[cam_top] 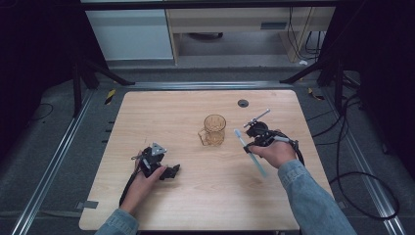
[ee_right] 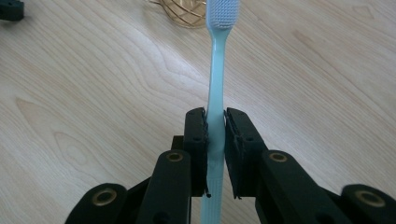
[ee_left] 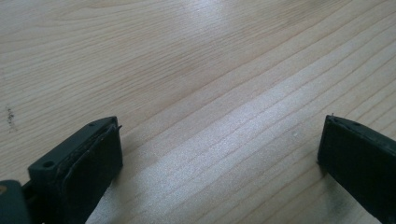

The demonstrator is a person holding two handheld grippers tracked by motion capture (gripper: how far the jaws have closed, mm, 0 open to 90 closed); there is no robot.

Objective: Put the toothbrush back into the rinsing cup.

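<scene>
A light blue toothbrush is clamped by its handle in my right gripper, bristle head pointing away toward an amber glass mug. From above, the toothbrush slants across the right gripper, just right of the mug at the table's middle. My left gripper lies low over the wood at the front left, open. In its own view the left gripper has its jaws wide apart with bare wood between them.
The wooden table has a small dark grommet near its back edge. Black frame legs and cables stand beyond the table's sides. Bare wood stretches across the back and front middle.
</scene>
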